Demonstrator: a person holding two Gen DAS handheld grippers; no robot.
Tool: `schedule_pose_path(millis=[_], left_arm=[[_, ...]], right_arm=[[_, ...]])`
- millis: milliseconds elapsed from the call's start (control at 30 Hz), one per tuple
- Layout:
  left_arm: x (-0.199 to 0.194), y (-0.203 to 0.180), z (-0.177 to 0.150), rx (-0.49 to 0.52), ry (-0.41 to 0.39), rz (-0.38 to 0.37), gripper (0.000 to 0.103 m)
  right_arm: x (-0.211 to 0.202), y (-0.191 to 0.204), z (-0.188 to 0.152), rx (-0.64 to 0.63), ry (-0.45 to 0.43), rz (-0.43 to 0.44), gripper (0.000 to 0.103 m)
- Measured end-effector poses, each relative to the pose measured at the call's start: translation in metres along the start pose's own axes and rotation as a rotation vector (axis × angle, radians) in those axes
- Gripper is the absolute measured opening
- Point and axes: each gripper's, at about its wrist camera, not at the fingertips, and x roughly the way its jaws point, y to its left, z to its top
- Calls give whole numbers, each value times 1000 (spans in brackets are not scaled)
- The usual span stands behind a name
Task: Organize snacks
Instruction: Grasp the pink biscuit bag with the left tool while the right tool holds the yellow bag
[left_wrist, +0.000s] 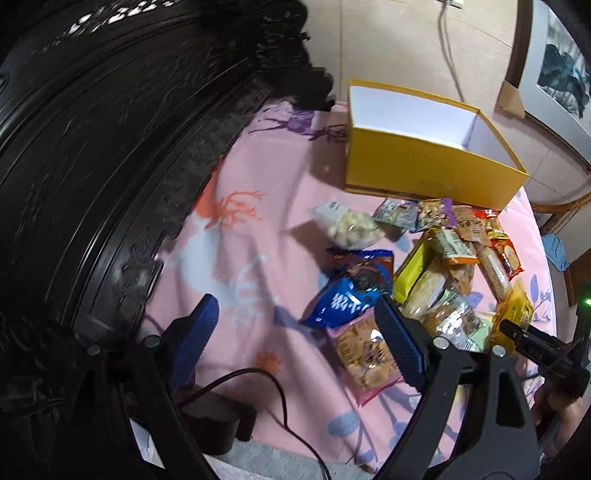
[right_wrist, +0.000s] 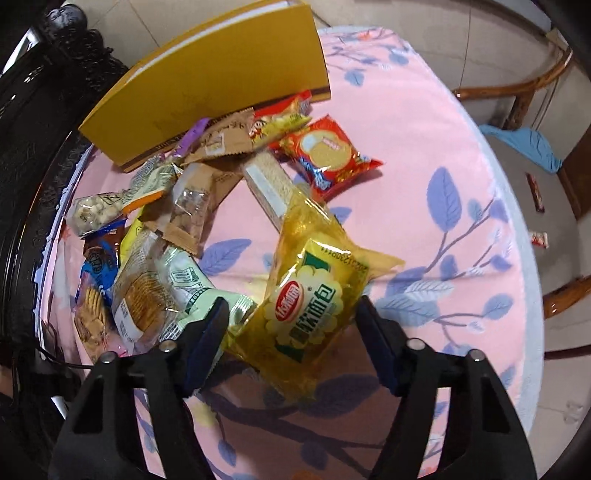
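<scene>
Straddling the yellow bread packet (right_wrist: 314, 295) with my right gripper (right_wrist: 291, 325), I have one pad at each side of it, but I cannot tell whether both pads press on the wrapper: the right finger (right_wrist: 376, 332) looks just clear of its edge, so I count these jaws as apart and nothing as held. My left gripper (left_wrist: 295, 332) hangs wide open over the pink cloth (left_wrist: 258, 229), with nothing between its pads; its right finger (left_wrist: 399, 343) stands just beside the pink biscuit packet (left_wrist: 365, 354) and the blue cookie packet (left_wrist: 343, 302).

All the snacks lie outside on the cloth in a loose heap in front of the yellow box (left_wrist: 424, 166), which stands empty (its white inside shows bare in the left view), so I judge the sorting barely begun.

What could go wrong from here:
- The yellow packet is slick and puffy; if I pinch only a loose corner it may slide out on the lift.
- Its upper end overlaps the long wafer bar (right_wrist: 269, 184), which could be dragged along.
- The green-and-white packet (right_wrist: 184, 291) touches my right gripper's left finger (right_wrist: 207, 332) and could get caught in the grip.
- My two grippers work near each other, so they could bump.
</scene>
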Motion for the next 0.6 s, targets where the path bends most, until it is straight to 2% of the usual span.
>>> schedule_pose_path(millis=[133, 433, 600], left_arm=[[5, 5, -8, -7, 30, 9, 88], [42, -10, -23, -9, 154, -46, 88], [60, -21, -31, -14, 215, -78, 88]], right_arm=[[-1, 0, -1, -18, -13, -8, 41], [-36, -11, -13, -1, -72, 0, 39], [-74, -15, -17, 5, -149, -1, 39]])
